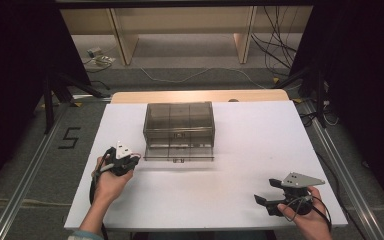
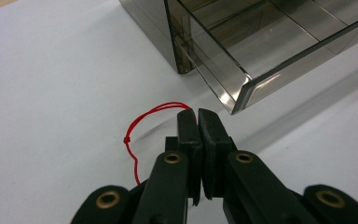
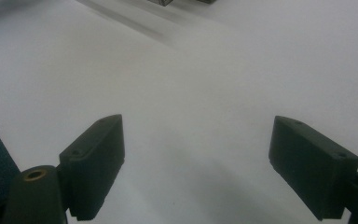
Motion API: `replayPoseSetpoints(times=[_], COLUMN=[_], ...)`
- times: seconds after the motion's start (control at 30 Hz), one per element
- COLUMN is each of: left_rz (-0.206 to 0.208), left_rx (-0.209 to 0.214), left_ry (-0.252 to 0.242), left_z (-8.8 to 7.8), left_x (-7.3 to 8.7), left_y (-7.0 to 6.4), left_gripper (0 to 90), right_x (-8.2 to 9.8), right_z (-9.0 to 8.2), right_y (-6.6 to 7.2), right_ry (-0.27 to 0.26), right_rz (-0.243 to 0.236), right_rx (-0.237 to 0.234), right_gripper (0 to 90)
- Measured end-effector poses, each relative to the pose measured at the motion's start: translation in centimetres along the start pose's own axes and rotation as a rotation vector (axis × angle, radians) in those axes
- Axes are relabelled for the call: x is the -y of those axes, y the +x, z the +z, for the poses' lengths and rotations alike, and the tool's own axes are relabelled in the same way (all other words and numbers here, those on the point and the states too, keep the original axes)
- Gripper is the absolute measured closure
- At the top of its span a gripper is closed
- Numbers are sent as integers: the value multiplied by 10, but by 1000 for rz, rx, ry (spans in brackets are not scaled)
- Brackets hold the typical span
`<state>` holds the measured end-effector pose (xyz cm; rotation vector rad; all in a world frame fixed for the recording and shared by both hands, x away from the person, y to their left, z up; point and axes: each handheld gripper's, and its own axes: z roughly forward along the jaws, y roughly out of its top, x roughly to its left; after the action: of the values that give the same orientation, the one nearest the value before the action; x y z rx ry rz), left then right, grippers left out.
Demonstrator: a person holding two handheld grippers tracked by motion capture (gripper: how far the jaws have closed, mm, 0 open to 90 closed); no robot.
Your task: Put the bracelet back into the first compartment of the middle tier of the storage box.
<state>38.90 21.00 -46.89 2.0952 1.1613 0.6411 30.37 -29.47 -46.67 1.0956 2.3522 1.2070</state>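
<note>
right gripper (image 1: 268,196) at near right corner of white table (image 1: 260,145), jaws spread wide, nothing between. left gripper (image 2: 198,113) near left edge, jaws pressed together, pinching one red string (image 2: 140,126) beside open drawer (image 2: 261,60) of one smoky plastic box (image 1: 179,122), mid-table toward far edge. risk: thin string slipping free or snagging on drawer corner.

Grey carpet floor (image 1: 25,165), wooden shelving (image 1: 180,30) behind.

L tongs (image 2: 198,114) clamped tight, R tongs (image 3: 196,163) wide apart.
</note>
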Motion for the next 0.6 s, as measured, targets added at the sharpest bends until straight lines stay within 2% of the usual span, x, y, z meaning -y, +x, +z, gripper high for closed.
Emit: replayPoseSetpoints(times=[0.6], left_rz=[0], left_rx=[-13], left_ry=[-44], left_z=[-13], left_x=[-8], left_y=[2], left_gripper=[884], right_x=[0], right_z=[0], right_y=[0], right_ry=[0], right_rz=[0], right_rx=[-1], right_gripper=[190])
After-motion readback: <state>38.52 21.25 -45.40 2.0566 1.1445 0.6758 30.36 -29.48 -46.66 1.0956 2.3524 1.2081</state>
